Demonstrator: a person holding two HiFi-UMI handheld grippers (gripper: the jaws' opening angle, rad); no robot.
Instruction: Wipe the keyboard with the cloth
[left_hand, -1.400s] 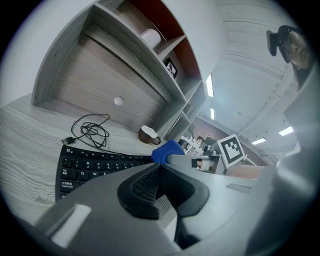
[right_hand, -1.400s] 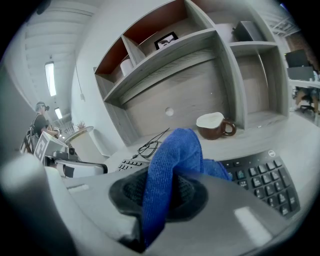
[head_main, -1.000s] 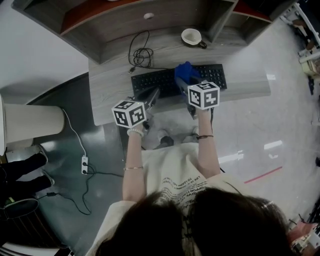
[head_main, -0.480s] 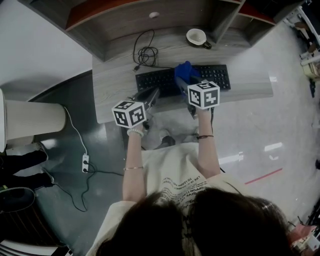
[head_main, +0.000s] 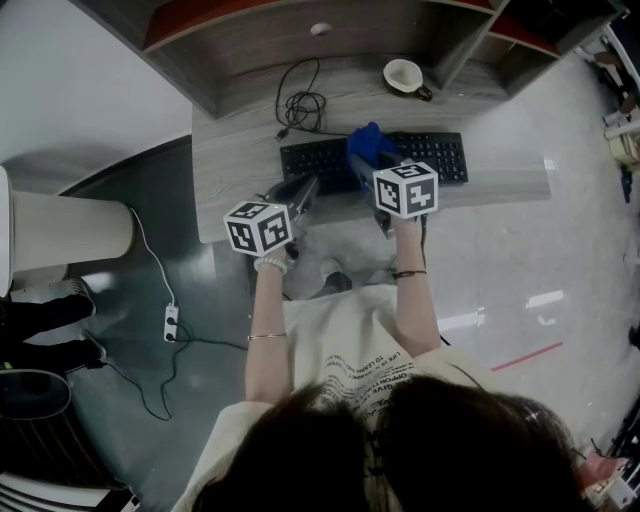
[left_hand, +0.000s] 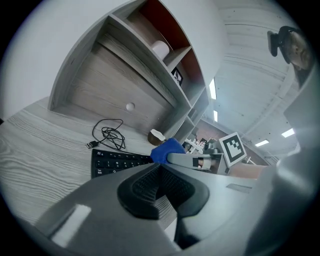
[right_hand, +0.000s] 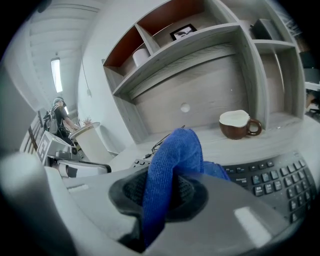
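You hold two grippers side by side at the front edge of the one desk (head_main: 232, 195). Your left gripper (head_main: 304, 191) has its jaws pressed together with nothing between them (left_hand: 161, 186); it sits by the keyboard's front left corner, and whether it touches the desk cannot be told. Your right gripper (head_main: 373, 172) is clamped on the one blue cloth (right_hand: 172, 160), which rises in a fold out of the jaws (right_hand: 162, 194) and drapes forward.

Just past the jaws, that cloth (head_main: 370, 143) is bunched over the middle of the single black keyboard (head_main: 322, 160), so keys show on both sides of it. From the left gripper view the cloth (left_hand: 166, 150) appears at the keyboard's (left_hand: 117, 161) far right end, beside your other gripper.

Behind the keyboard lies one coiled black cable (head_main: 304, 104), its plug end loose on the wood (left_hand: 111, 134). To the right of it, well apart from the keyboard, stands one brown cup with a white inside (head_main: 405, 75), its handle turned to the right (right_hand: 239, 124).

Farthest back, the shelf unit holds one white roll (right_hand: 141, 56) and one small framed picture (right_hand: 182, 31), each in its own compartment.

On the floor to your left sit one white power strip (head_main: 169, 327) and one pale round bin (head_main: 65, 238).
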